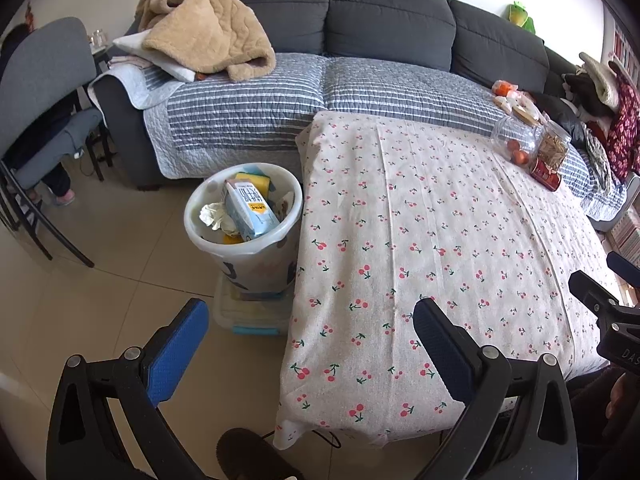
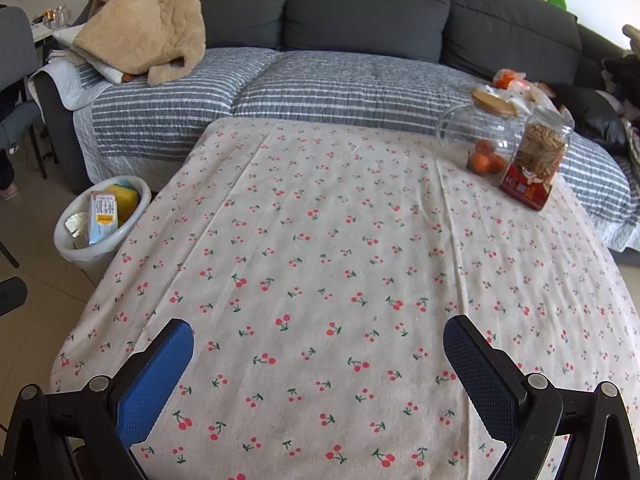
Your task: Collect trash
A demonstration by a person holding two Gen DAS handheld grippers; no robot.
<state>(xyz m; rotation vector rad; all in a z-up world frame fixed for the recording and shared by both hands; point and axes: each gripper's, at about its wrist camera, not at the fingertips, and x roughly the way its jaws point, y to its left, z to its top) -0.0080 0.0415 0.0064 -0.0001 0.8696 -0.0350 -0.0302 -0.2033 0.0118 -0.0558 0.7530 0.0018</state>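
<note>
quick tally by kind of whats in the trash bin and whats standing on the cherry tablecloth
In the trash bin:
milk carton: 1
yellow sponge: 1
crumpled tissue: 1

On the tablecloth:
glass jars: 2, one with oranges, one with sticks
red tin: 1

Total: 6

Bin [image 1: 256, 240] base hidden behind desk [image 1: 420, 240] cloth edge; trash under milk carton [image 1: 250, 210] unreadable. Seated person [image 1: 24, 132] mostly behind chair [image 1: 40, 68], cut off at frame edge.
</note>
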